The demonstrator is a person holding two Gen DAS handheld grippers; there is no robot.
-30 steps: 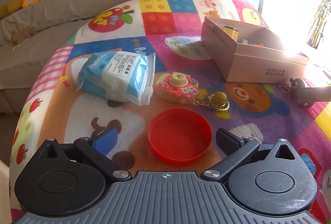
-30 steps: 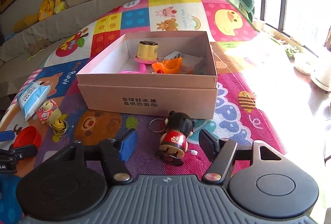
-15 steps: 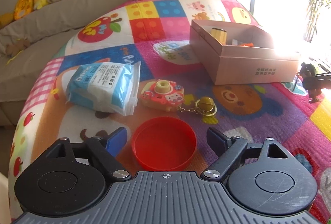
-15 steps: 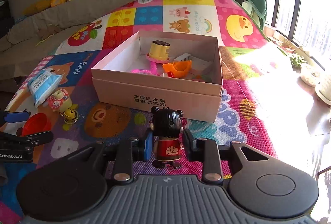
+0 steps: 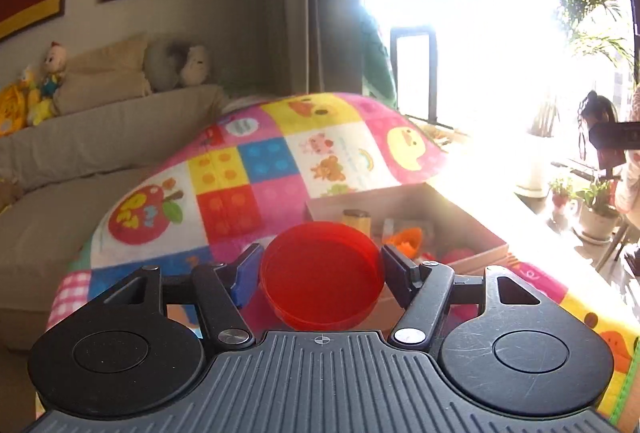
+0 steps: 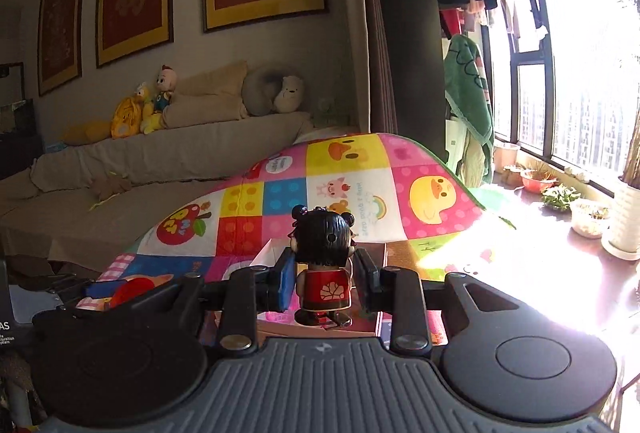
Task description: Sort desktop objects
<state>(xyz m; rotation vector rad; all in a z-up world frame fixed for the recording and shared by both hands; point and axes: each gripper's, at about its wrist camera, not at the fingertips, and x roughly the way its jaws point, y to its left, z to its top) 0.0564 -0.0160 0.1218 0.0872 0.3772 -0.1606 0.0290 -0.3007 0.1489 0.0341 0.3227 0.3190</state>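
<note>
A round red lid (image 5: 320, 275) hangs in the air between the fingers of my left gripper (image 5: 322, 265), whose jaws are closing and press on its rim. Behind it lies the open pink cardboard box (image 5: 476, 233), with a yellow toy and an orange one inside. My right gripper (image 6: 322, 273) is shut on a small doll (image 6: 324, 253) with black hair and a red dress, held upright above the mat. In the left wrist view the doll (image 5: 596, 113) shows high at the right edge. The right wrist view has the red lid (image 6: 132, 287) low on the left.
A bright cartoon play mat (image 5: 256, 169) covers the table. A beige sofa (image 6: 160, 161) with cushions and stuffed toys runs along the back wall. Plant pots (image 6: 588, 217) stand on the sunlit sill at the right. Glare washes out the window side.
Both grippers rose off the mat and tipped up toward level. The left one closed on the red lid and lifted it. The right one closed on the doll and carried it up.
</note>
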